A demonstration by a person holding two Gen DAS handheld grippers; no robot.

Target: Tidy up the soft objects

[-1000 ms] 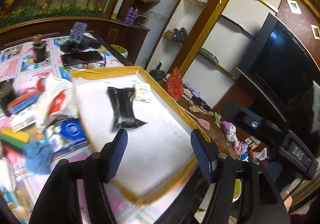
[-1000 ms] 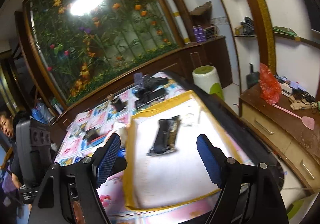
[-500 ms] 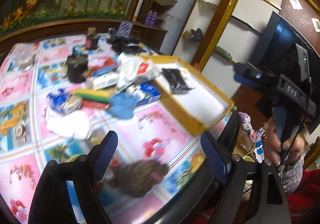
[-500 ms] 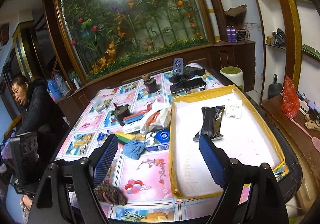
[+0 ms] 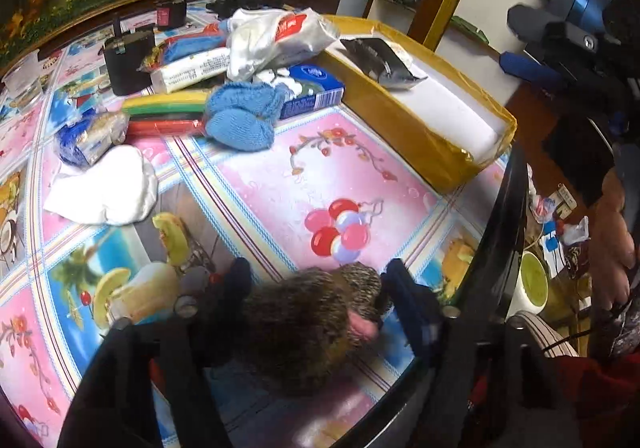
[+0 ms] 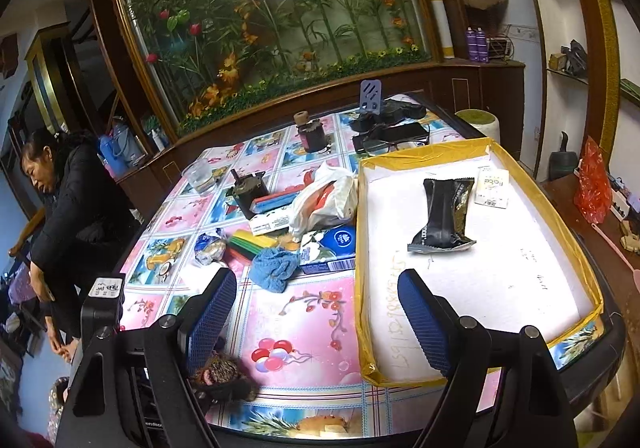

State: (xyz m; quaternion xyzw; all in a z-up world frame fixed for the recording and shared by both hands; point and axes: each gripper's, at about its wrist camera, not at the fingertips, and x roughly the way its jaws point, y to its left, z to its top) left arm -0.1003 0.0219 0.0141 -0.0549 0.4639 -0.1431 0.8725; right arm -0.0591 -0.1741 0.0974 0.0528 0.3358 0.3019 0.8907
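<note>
A brown fuzzy soft item (image 5: 304,320) with a pink patch lies at the table's near edge. My left gripper (image 5: 318,282) reaches down over it, jaws closing, and both blue pads touch its sides. The same brown item (image 6: 224,372) shows low in the right wrist view. My right gripper (image 6: 316,288) hangs open above the near edge with nothing between its fingers. A blue knitted piece (image 5: 240,115) and a white cloth (image 5: 108,187) lie mid-table. The yellow-taped tray (image 5: 420,135) with a white floor holds a black packet (image 5: 376,59).
A white plastic bag (image 5: 272,35), a blue tissue pack (image 5: 316,91), coloured blocks (image 5: 168,107) and a dark cup (image 5: 128,59) crowd the table's middle. A person in black (image 6: 80,207) bends at the far left. The table's dark rim (image 5: 500,248) runs close on the right.
The left gripper swung from above the tray to the near table edge, sank onto the brown fuzzy item, and its jaws widened then narrowed around it. The right gripper drew back and tilted down.
</note>
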